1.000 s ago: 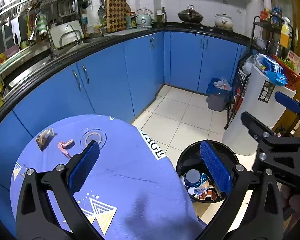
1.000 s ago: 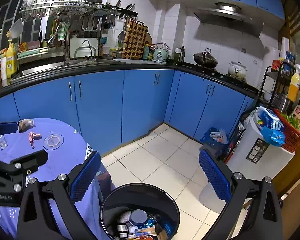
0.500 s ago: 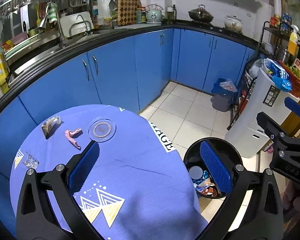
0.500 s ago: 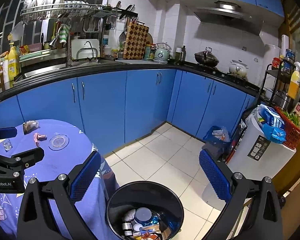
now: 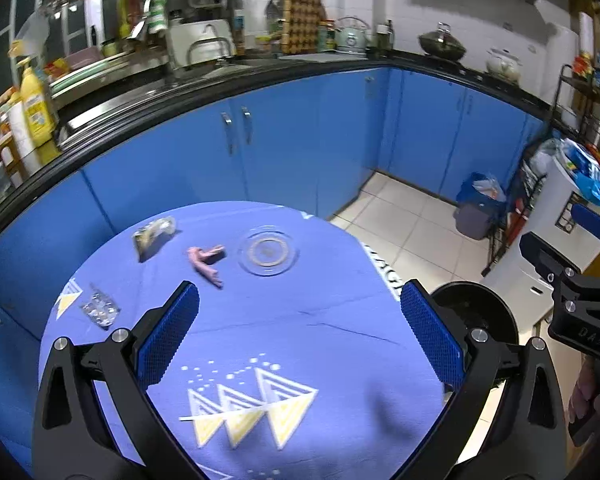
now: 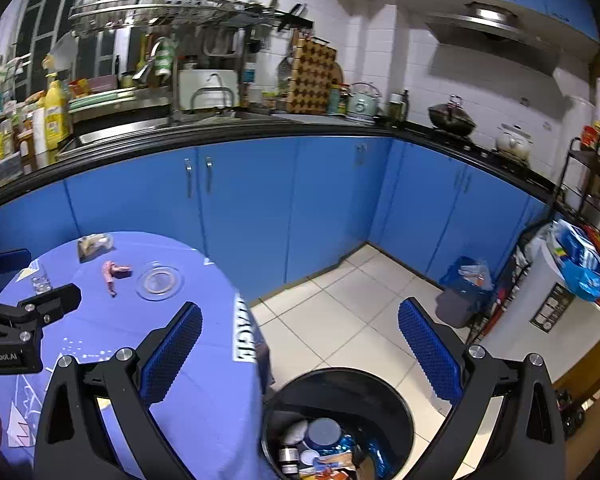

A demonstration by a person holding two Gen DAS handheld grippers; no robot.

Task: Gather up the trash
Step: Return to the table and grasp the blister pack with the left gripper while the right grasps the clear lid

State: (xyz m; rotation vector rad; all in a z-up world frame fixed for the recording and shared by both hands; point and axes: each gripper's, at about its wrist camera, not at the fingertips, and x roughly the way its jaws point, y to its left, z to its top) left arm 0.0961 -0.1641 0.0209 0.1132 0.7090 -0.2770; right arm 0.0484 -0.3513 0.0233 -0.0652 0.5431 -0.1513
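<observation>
While the left gripper (image 5: 300,340) hung spread and empty over the round table (image 5: 320,340), the pink scrap (image 5: 206,260) lay beyond its left finger; the right gripper (image 6: 300,352), likewise spread, hovered above the black bin (image 6: 340,392).

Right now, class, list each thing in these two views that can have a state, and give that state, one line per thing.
Left hand-held gripper: open, holding nothing.
Right hand-held gripper: open, holding nothing.
Black trash bin: lidless, partly filled with trash.
Pink scrap: lying loose on the table.
Crumpled wrapper: lying on the table.
Clear blister pack: flat on the table.
Glass dish: upright, empty.
Cabinet doors: shut.
</observation>
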